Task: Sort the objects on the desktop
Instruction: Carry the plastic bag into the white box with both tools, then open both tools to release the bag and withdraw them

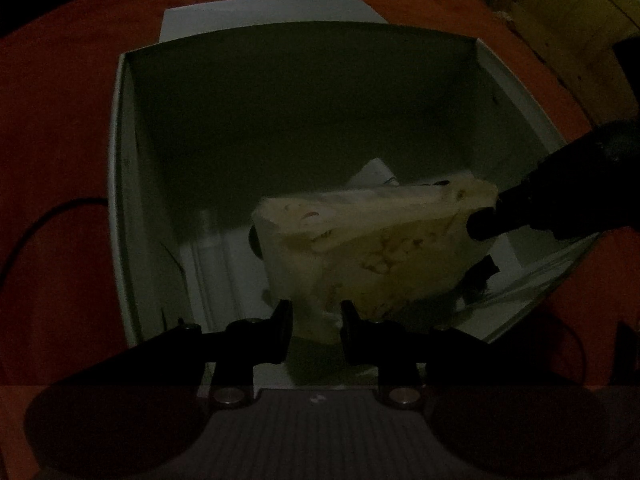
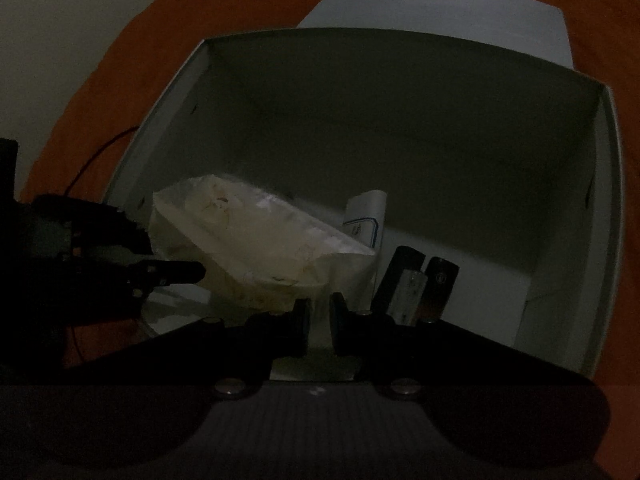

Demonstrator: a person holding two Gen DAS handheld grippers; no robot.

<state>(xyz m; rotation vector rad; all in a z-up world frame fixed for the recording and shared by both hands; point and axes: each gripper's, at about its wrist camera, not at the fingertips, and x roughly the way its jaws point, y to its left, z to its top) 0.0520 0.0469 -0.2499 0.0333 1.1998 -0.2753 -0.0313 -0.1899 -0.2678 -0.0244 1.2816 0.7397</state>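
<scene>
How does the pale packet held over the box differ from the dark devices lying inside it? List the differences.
1. The pale packet is cream-coloured; the dark devices are black.
2. The packet is large and spans much of the white box; the devices are small and narrow.
3. The packet is pinched by the left gripper and the right gripper; the devices lie loose, ungripped.
Shared: both are within the box's walls.

The left wrist view is taken from just behind its own 2 fingers [image 1: 282,334], aimed steeply down into an open white box [image 1: 120,184] at close range, with the other gripper seen entering at 3 o'clock. The right wrist view is likewise pitched down into the same box [image 2: 612,208] from close above, the other gripper appearing at 9 o'clock. The box interior, the pale bag [image 1: 360,248] [image 2: 256,248] and the orange tabletop [image 1: 52,120] [image 2: 240,4] are shared by both views.
</scene>
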